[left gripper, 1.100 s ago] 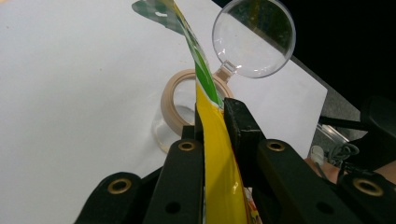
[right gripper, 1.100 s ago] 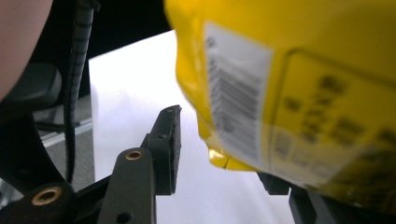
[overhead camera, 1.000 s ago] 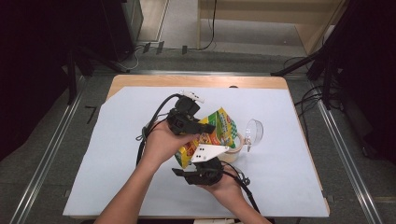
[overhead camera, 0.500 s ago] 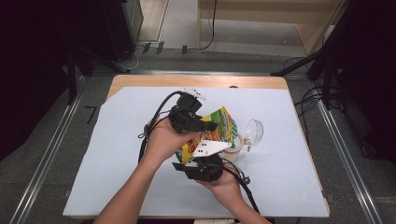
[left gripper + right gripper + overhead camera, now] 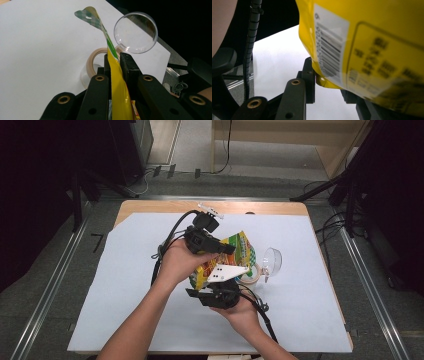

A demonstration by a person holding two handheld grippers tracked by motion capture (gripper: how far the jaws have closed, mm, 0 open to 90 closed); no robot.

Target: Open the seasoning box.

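Note:
A yellow and green snack bag (image 5: 243,251) is held up over the white sheet between both grippers. My left gripper (image 5: 227,249) comes from the left and is shut on the bag's thin top edge (image 5: 115,67); the bag's green flap sticks up beyond the jaws. My right gripper (image 5: 196,293), with its white three-cornered plate, sits below the bag near the person's side. In the right gripper view the bag's barcode face (image 5: 362,50) hangs close, and its lower corner sits between the jaws, touching the left one. The right jaw is mostly hidden behind the bag.
A clear magnifying glass (image 5: 272,261) (image 5: 135,33) lies on the white sheet (image 5: 125,285) just right of the bag, with a beige tape roll (image 5: 252,276) (image 5: 93,61) beside it. Cables trail from both grippers. The wooden table edge (image 5: 260,207) runs along the far side.
The right gripper has crept slightly up and closer under the bag. The left gripper and bag have barely shifted.

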